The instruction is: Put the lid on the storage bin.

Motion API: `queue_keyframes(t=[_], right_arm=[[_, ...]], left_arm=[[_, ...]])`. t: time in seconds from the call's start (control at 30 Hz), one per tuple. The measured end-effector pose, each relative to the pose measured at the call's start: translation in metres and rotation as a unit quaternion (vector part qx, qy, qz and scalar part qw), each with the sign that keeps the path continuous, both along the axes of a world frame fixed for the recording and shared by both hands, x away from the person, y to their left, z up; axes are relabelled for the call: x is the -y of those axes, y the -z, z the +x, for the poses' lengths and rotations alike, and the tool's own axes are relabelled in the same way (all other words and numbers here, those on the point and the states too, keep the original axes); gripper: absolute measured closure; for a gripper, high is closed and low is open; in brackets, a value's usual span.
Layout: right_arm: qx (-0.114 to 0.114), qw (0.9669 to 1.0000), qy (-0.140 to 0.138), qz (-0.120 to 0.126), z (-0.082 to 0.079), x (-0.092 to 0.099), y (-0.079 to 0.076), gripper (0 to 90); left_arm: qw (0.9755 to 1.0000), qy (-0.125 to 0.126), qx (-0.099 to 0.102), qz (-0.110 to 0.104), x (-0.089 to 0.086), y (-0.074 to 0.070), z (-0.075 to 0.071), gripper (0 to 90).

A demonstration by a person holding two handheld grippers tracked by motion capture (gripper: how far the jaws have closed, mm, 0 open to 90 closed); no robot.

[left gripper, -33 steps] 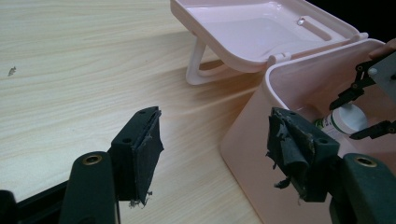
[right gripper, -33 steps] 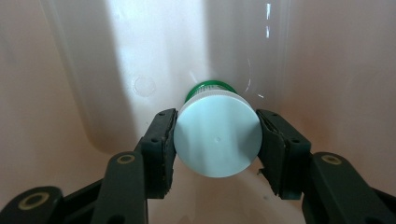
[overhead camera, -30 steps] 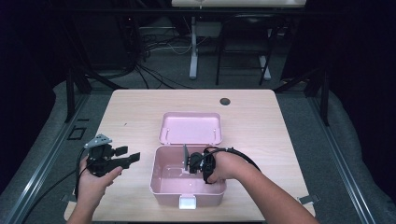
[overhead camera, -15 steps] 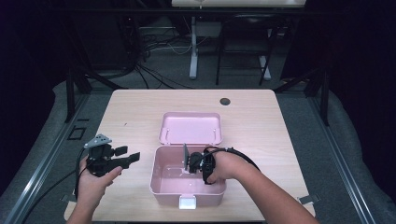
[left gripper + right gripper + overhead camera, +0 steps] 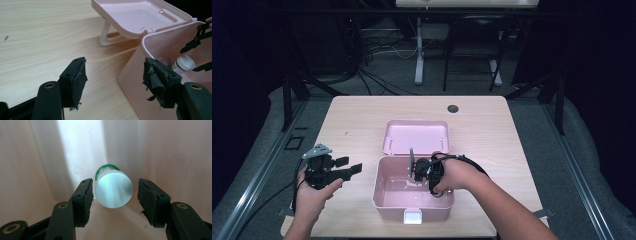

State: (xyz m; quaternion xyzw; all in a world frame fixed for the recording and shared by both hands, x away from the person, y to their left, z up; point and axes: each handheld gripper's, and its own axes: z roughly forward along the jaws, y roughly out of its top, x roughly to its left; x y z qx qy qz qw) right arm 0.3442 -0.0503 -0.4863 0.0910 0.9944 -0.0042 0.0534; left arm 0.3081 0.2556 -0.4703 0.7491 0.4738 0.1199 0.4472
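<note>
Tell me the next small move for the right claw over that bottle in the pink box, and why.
Probably lift the right claw straight up out of the pink box. The white-capped bottle stands upright between its pads, which have just been opening; a gap shows on at least one side, so it looks released.

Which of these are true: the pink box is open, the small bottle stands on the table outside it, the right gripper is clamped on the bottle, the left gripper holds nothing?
1. The pink box is open. True; its lid lies tipped back.
2. The bottle stands on the table outside the box. False; it is inside the box.
3. The right gripper is clamped on the bottle. False; its jaws flank the cap with gaps.
4. The left gripper holds nothing. True.
</note>
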Motion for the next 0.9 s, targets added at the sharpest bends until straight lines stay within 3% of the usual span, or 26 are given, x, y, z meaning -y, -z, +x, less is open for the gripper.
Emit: queue_keyframes(t=[0.43, 0.77, 0.9], right_arm=[[0.019, 0.9995, 0.001, 0.023, -0.007, 0.001, -0.029, 46.5], [0.037, 0.9981, 0.015, 0.047, -0.013, 0.007, -0.047, 47.1], [0.048, 0.9967, 0.033, 0.056, -0.014, 0.012, -0.053, 45.9]], left_arm=[[1.0000, 0.002, 0.000, 0.004, 0.001, -0.001, 0.000, 34.6], [0.9999, 0.005, 0.005, 0.008, 0.004, -0.002, -0.001, 34.6], [0.9999, 0.004, 0.009, 0.009, 0.007, -0.002, -0.002, 34.6]])
